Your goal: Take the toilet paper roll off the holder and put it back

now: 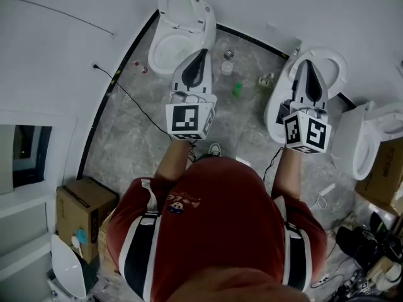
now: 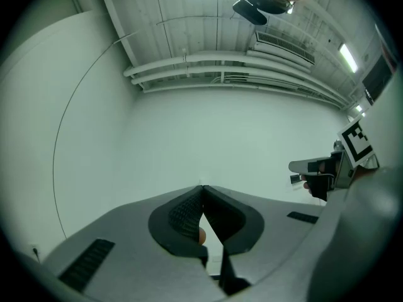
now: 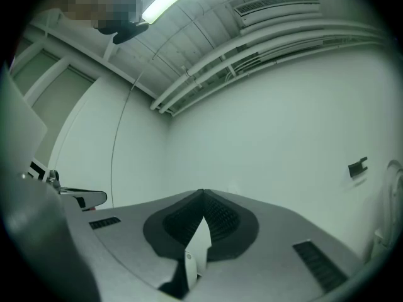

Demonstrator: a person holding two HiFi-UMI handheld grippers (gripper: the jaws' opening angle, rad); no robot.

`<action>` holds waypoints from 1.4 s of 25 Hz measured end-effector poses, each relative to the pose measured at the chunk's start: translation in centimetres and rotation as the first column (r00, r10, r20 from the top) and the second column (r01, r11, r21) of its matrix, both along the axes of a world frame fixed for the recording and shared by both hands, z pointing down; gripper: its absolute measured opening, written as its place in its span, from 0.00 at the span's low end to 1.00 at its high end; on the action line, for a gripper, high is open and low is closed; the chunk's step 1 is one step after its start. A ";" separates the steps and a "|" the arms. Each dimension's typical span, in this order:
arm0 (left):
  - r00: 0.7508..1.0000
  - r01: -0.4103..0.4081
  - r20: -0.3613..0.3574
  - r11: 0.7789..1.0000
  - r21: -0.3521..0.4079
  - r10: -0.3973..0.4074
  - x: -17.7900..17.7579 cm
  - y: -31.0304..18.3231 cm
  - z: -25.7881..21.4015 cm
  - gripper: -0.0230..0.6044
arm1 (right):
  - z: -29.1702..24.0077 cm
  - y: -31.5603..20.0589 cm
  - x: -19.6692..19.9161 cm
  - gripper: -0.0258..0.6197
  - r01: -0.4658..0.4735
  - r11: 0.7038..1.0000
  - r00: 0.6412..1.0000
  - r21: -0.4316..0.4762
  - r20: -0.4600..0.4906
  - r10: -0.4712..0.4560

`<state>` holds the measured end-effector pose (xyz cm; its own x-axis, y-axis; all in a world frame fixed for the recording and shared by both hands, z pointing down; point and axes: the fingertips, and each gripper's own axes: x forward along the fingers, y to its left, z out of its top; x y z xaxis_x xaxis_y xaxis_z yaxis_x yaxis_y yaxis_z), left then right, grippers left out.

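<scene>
Two tools: the left tool (image 1: 202,54) and the right tool (image 1: 307,63) are held out side by side ahead of the person, aimed a little above level at a bare white wall (image 2: 220,124).
Left tool jaws: together, tip against tip, nothing between them.
Right tool jaws: together too, and empty.
Toilet paper roll: in no view. The holder is not clearly seen either. A small dark bracket (image 3: 357,167) on the wall may belong to it, but it is too small to tell.
Floor below: a white toilet (image 1: 179,27) under the left tool, a second toilet (image 1: 338,63) under the right tool, a black cable (image 1: 135,106) trailing across the tiles, and a cardboard box (image 1: 85,216) near the person.
Risk, grasp: jaws that reach the roll closed would likely push or spin it rather than take it, so they need to part first.
Risk, footing: the cable and the toilets lie close to the feet, so stepping toward the wall could mean a trip.
Risk, aim: with the roll unseen, the tools could head for the wrong fixture.
</scene>
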<state>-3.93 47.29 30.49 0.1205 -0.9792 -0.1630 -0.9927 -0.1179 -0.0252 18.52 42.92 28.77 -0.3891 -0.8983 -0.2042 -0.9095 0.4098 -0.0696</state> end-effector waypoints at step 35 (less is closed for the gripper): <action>1.000 0.028 0.001 0.998 -0.055 -0.028 -2.2 -28.5 0.7 0.07 | 2.0 -29.8 -2.3 0.05 0.029 0.997 1.000 -0.073 -0.005 -0.029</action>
